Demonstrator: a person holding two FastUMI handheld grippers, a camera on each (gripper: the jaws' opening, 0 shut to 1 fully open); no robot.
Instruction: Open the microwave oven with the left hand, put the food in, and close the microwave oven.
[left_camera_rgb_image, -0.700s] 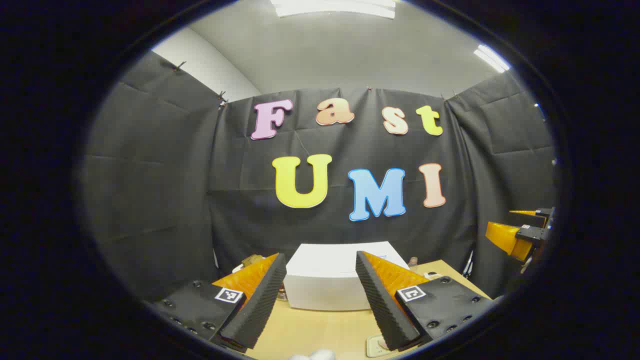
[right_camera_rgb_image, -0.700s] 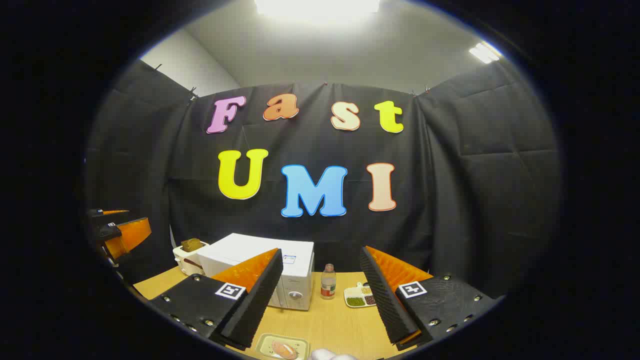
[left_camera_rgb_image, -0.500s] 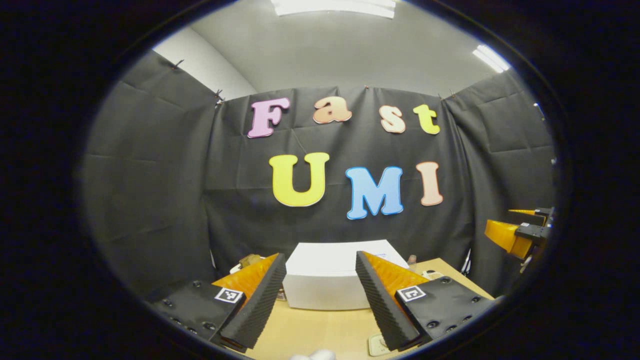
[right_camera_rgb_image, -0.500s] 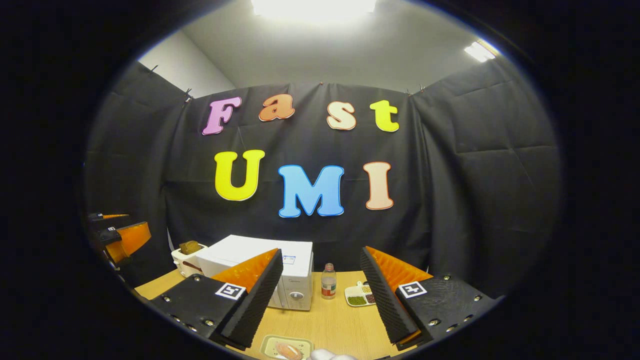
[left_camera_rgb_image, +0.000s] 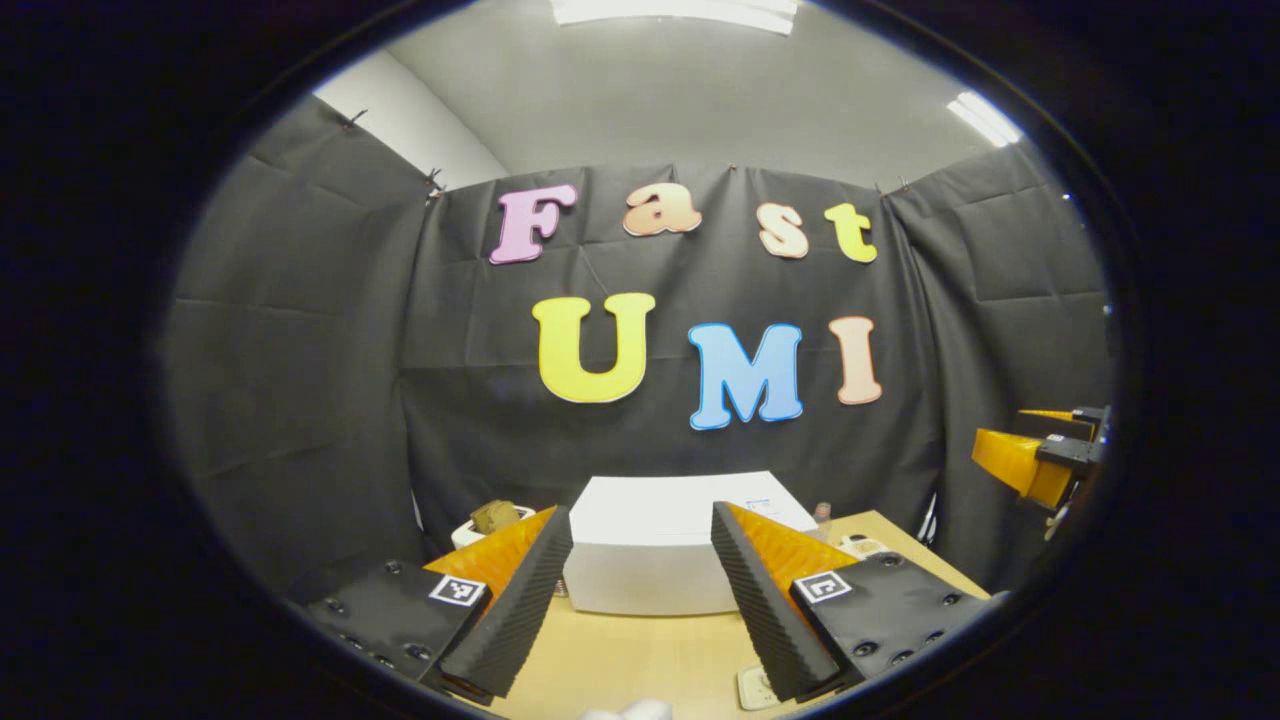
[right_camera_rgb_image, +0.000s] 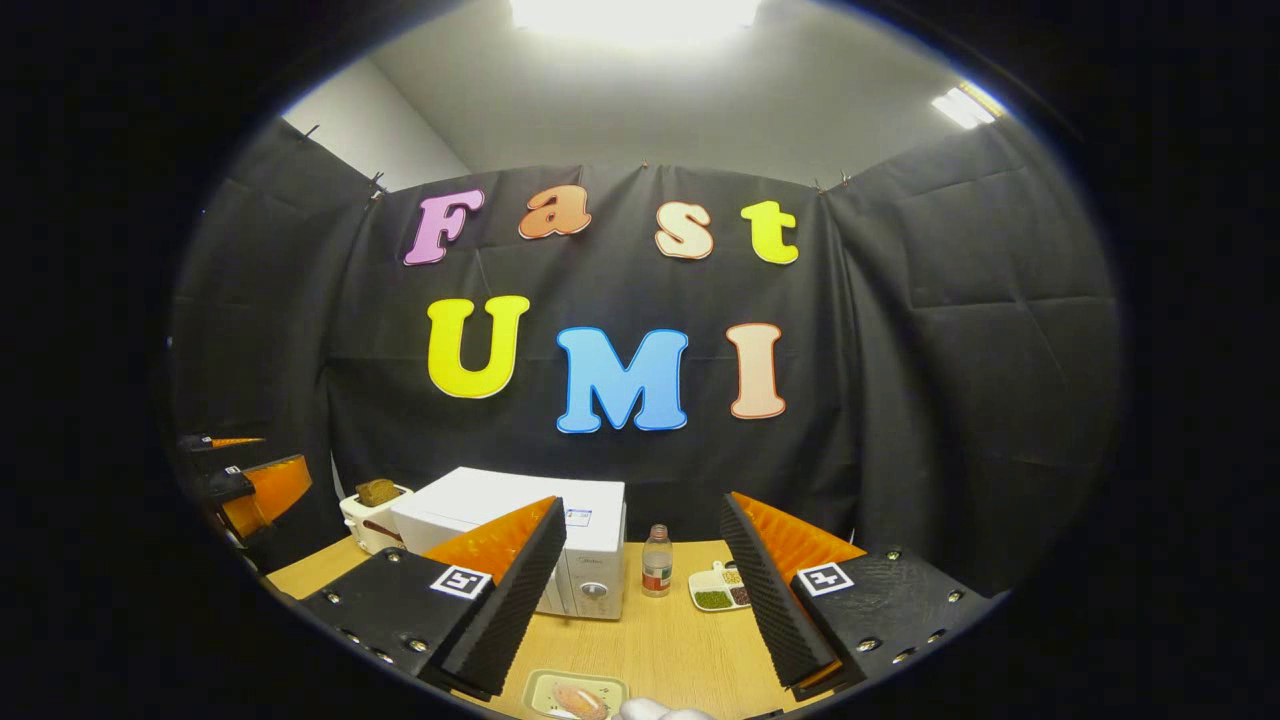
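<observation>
White microwave oven (left_camera_rgb_image: 660, 545) stands shut on the wooden table (left_camera_rgb_image: 640, 660), directly ahead of the left gripper (left_camera_rgb_image: 640, 590), whose fingers are spread wide with nothing between them. Right gripper (right_camera_rgb_image: 640, 590) likewise spread and empty. Food on a small tray (right_camera_rgb_image: 575, 695) lies just below and slightly left of its fingertips; the microwave sits ahead-left, a bottle (right_camera_rgb_image: 656, 562) and a sectioned dish (right_camera_rgb_image: 722, 590) ahead. Toaster (right_camera_rgb_image: 372, 512) lies beyond the microwave's left side.

Each claw (left_camera_rgb_image: 640, 590) has orange fingers (left_camera_rgb_image: 770, 545), ridged black pads, square markers.
</observation>
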